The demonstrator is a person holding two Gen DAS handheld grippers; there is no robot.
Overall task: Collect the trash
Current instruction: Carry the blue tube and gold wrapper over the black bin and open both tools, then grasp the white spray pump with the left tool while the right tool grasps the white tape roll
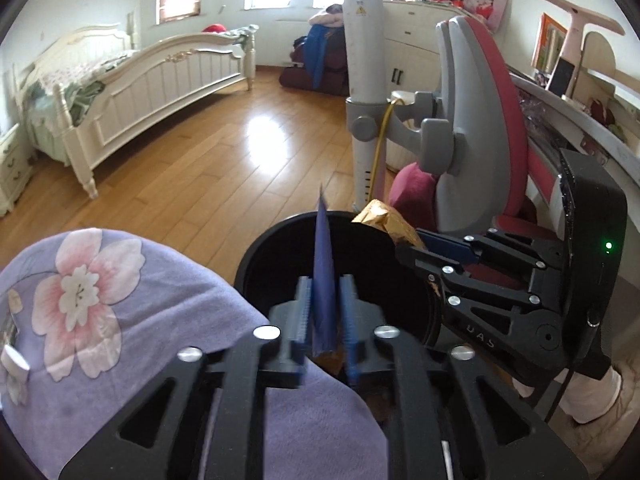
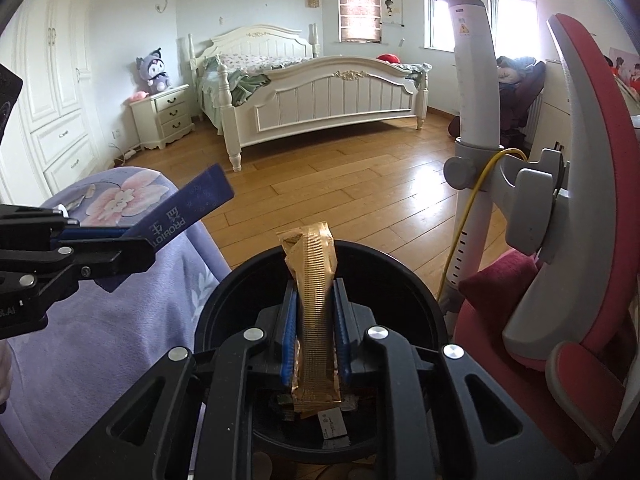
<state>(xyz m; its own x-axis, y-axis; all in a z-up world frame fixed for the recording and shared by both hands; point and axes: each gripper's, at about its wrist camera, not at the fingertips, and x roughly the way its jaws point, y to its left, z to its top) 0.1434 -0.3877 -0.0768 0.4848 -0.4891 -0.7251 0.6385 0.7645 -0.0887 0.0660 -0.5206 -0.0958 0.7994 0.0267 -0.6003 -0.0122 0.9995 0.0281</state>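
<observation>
While both tongs grip wrappers, black bin's (image 2: 416, 280) rim lies beneath.

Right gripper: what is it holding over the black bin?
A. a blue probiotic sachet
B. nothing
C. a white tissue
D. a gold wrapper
D: the right gripper is shut on the gold wrapper above the black bin; the blue sachet is in the left gripper.

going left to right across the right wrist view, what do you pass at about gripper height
left gripper shut on the blue wrapper → right gripper shut on the gold wrapper over the black bin → yellow cable → red chair
</observation>
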